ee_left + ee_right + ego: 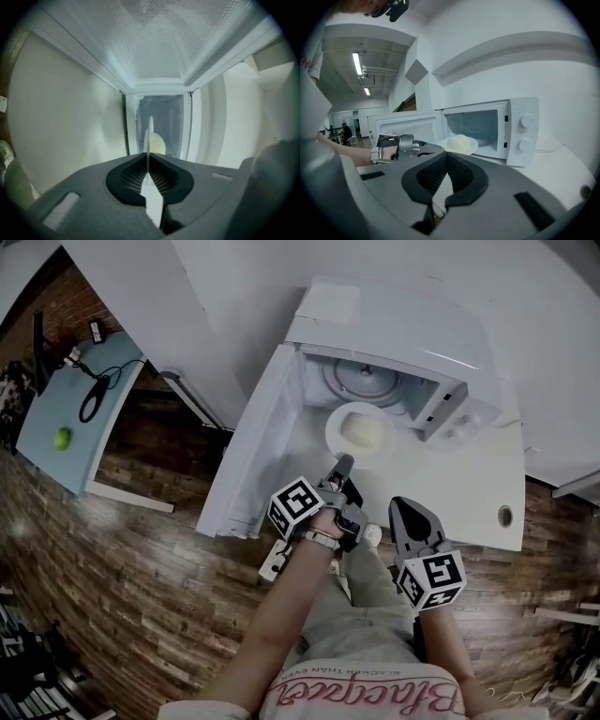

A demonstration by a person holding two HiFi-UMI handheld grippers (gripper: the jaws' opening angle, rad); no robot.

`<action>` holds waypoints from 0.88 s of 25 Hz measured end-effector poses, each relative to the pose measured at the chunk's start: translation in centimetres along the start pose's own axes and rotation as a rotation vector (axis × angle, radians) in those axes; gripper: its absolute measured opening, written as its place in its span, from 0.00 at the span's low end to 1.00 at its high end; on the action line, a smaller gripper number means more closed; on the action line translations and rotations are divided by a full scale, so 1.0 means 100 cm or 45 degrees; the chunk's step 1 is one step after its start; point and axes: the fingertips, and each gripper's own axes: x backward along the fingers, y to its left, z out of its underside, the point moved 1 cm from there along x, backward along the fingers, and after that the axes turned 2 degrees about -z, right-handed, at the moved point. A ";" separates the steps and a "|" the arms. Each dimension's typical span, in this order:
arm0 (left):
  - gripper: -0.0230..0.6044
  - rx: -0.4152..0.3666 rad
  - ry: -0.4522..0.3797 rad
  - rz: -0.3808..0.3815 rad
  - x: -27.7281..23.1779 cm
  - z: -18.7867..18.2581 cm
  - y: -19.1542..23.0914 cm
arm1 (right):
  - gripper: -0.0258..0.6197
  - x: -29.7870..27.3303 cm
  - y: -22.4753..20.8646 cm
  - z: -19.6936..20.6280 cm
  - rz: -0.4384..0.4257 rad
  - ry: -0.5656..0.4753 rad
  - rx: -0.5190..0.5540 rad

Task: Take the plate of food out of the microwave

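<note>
Left hand-held gripper clamps plate rim; shirt print illegible.

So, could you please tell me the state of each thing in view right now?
Microwave door: open.
Plate: carrying food, held just outside the opening.
Left gripper: fingers shut on the plate's rim.
Right gripper: fingers shut, empty.

The left gripper reaches forward and points level, its jaws clamped edge-on over the rim of the plate. The bare left forearm stretches straight out behind it. The right gripper sits further back beside it, tipped slightly downward, its jaws together with nothing between them.
</note>
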 end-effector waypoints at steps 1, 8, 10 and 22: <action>0.07 0.000 0.001 0.000 0.002 0.001 -0.001 | 0.06 0.000 0.001 -0.001 -0.006 -0.007 -0.006; 0.06 -0.001 -0.006 0.005 0.015 0.005 -0.007 | 0.05 -0.003 0.002 -0.012 -0.029 -0.051 -0.033; 0.07 -0.004 -0.009 0.005 0.019 0.006 -0.009 | 0.06 -0.003 0.001 -0.014 -0.026 -0.055 -0.028; 0.07 -0.029 -0.024 -0.006 0.036 0.019 -0.026 | 0.06 0.001 -0.012 -0.035 -0.058 -0.050 0.001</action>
